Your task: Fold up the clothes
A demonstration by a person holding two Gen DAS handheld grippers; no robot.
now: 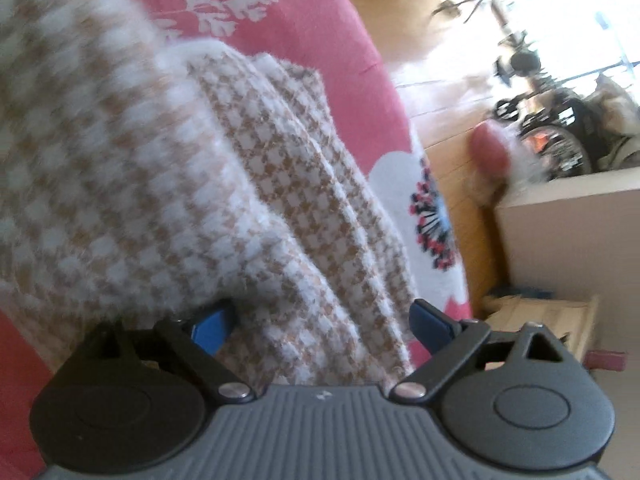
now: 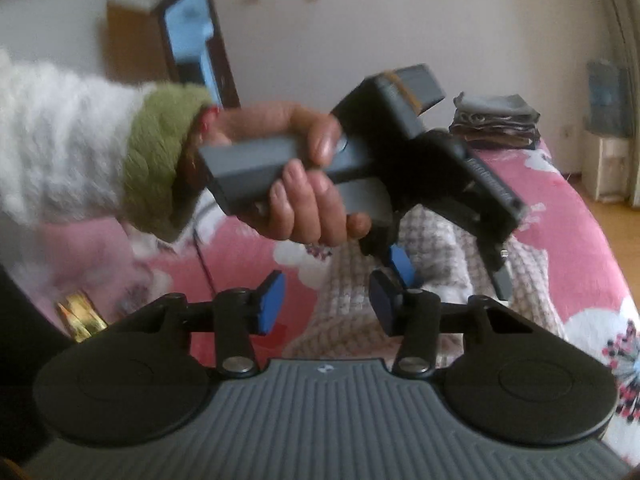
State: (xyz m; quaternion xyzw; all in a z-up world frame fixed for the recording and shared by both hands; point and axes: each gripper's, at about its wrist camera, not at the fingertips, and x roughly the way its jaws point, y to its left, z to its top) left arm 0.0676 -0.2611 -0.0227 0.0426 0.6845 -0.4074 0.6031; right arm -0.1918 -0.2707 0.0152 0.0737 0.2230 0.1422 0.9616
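Left wrist view: fuzzy beige-and-white houndstooth knit garment (image 1: 224, 184) lies folded in layers on a pink floral bedspread (image 1: 320, 40), close under the cam. Left gripper (image 1: 320, 320) has jaws spread wide, blue pads either side of the top fold; cloth sits between them but neither pad presses it, so nothing is gripped. Wood floor and a bright window w/ clutter to the right.

Right wrist view: right gripper (image 2: 328, 308) has jaws about half open, nothing between them, hovering above the bed. Ahead, a bare hand (image 2: 304, 176) w/ green cuff and white fluffy sleeve (image 2: 80, 148) holds the left gripper's handle, tool pointed down at the same knit. A stack of dark folded clothes (image 2: 496, 124) sits at the bed's far end, by the wall.

Judgement: step looks like between folds, garment partly folded and let go. Next move prob. needs both jaws to pinch an edge of the layers and bring it over, or lift the bundle toward the stack.

Only the right view shows the hand, sleeve and stack; only the left shows fold layers up close.
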